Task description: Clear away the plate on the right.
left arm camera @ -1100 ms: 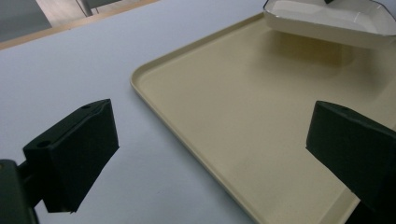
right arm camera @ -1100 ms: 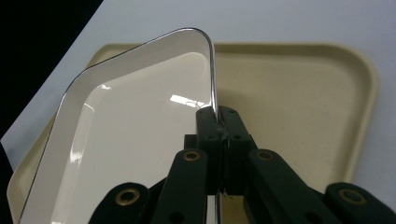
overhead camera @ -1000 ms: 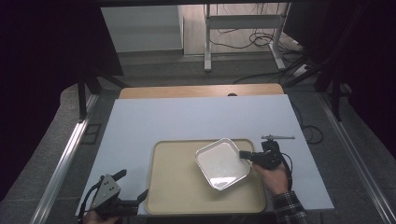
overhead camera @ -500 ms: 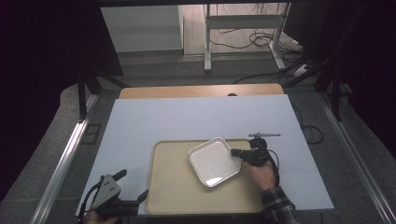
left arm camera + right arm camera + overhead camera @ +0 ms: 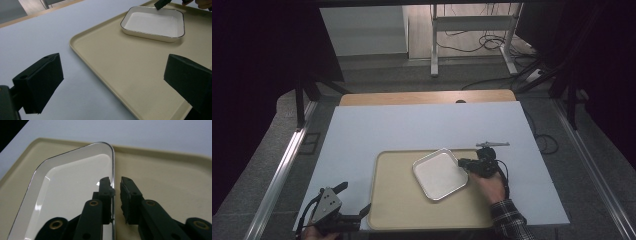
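Note:
A white square dish with a thin dark rim lies flat on a beige tray. My right gripper is at the dish's right edge, one jaw inside the rim and one outside. In the right gripper view the rim of the dish runs between the jaws of that gripper. Those jaws have just been opening, and a gap shows beside the outer pad. My left gripper rests open at the tray's front left corner, nothing between its fingers. It looks across the tray at the dish.
A thin grey metal tool lies on the white table cover just behind the tray's right corner. A wooden strip borders the table's far edge. Cables trail on the floor beyond.
The right gripper slid the dish a little to the left on the tray, then stopped. Its jaws have parted slightly on the rim. The left gripper has not moved.

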### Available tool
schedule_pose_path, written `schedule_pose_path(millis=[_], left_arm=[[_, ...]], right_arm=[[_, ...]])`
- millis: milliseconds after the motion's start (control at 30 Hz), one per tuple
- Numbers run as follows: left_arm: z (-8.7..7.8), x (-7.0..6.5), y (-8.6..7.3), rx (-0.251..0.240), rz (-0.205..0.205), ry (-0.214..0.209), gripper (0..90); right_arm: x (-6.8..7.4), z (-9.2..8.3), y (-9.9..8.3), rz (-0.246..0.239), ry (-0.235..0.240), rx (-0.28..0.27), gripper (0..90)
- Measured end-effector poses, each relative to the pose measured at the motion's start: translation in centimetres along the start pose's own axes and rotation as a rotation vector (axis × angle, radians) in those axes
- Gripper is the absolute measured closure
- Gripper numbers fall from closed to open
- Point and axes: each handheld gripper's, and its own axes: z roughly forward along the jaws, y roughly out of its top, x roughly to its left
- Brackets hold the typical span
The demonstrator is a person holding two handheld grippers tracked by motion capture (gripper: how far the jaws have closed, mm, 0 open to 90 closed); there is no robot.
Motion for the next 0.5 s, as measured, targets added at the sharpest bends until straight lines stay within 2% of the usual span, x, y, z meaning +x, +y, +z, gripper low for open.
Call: schedule_pose_path(millis=[167,233,267,300,333,367,433,500], left_arm=[[0.0,0.0,0.0,-0.004,-0.004,-0.002,1.8],[0.0,0.0,0.0,-0.004,-0.004,-0.002,1.8],[0.0,0.0,0.0,-0.005,-0.005,-0.003,1.8],[0.0,0.0,0.0,-0.005,-0.005,-0.003,1.8],[0.0,0.0,0.0,-0.005,-0.005,-0.003,1.8],[0.0,0.1,0.0,-0.005,-0.005,-0.003,1.8],[-0.1,0.1,0.0,-0.006,-0.007,-0.003,1.8],[-0.1,0.1,0.0,-0.009,-0.009,-0.003,1.8]], right_arm=[[0.4,-1.2,-0.1,-0.083,0.006,-0.024,76.6],[1.0,-1.7,-0.4,-0.144,0.010,-0.022,79.9],[1.0,-1.7,-0.4,-0.144,0.010,-0.022,79.9],[1.5,-2.1,-0.7,-0.177,0.021,-0.020,83.8],[1.5,-2.1,-0.7,-0.177,0.021,-0.020,83.8],[1.9,-2.5,-1.0,-0.200,0.035,-0.017,87.7],[2.2,-2.8,-1.1,-0.219,0.052,-0.018,89.8],[2.6,-3.1,-1.3,-0.230,0.065,-0.018,90.0]])
